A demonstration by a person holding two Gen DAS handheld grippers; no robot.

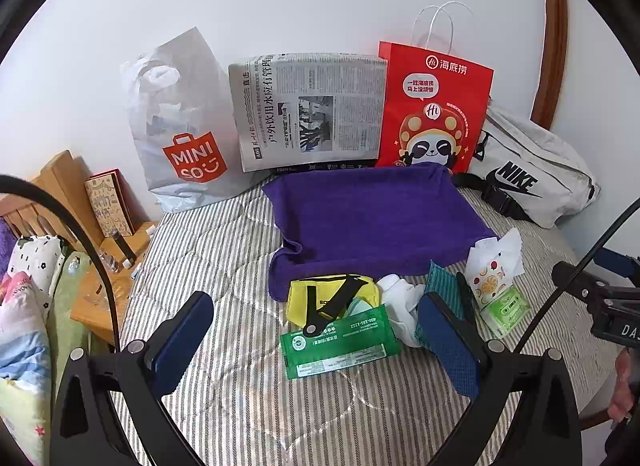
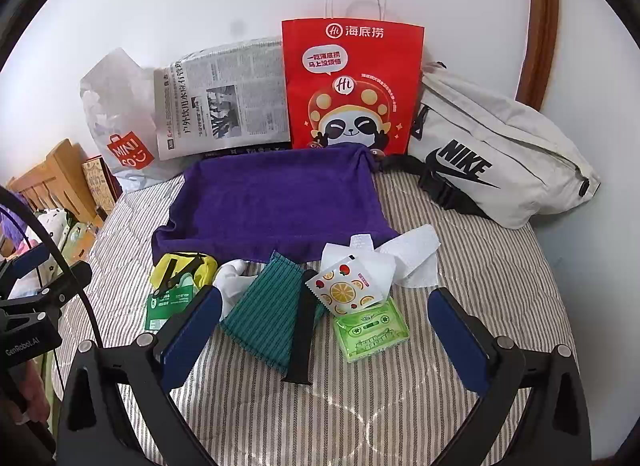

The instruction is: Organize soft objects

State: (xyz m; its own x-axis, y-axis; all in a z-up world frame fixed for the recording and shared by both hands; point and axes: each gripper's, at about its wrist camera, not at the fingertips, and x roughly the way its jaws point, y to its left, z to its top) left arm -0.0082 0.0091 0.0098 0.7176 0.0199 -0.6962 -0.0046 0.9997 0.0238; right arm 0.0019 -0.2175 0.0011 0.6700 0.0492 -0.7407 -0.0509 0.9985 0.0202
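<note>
A: On the striped bed (image 2: 480, 274), what's laid out?

B: Purple towel (image 2: 272, 201) spread flat in the middle. Along its near edge, a row of small soft stuff: yellow pouch (image 1: 316, 294) w/ a black strap over it, green tissue pack (image 1: 340, 346) just in front of that, white crumpled cloth (image 1: 404, 302), teal striped cloth (image 2: 272, 318) w/ a black strap lying on it, fruit-print packet (image 2: 344, 290), clear green cassette-print pack (image 2: 372, 330), and white paper tissue (image 2: 416, 262) behind those.

A: Back row?

B: Against the wall: white Miniso plastic bag (image 1: 180, 133), folded newspaper (image 1: 308, 109), red paper bag (image 2: 352, 85) w/ a panda on it, grey Nike waist bag (image 2: 492, 153). Towel's far edge touches the red bag.

A: Grippers?

B: Left gripper (image 1: 316, 342): jaws spread wide, nothing in them, hovering above the green tissue pack and white cloth. Right gripper (image 2: 324, 334): also released, wide apart, empty, above the teal cloth and cassette-print pack. Both tilted down at the bed; neither pad touches anything that I can see.

A: Beside the bed?

B: Wooden nightstand (image 1: 100, 298) to the left, w/ a book leaning there.
</note>
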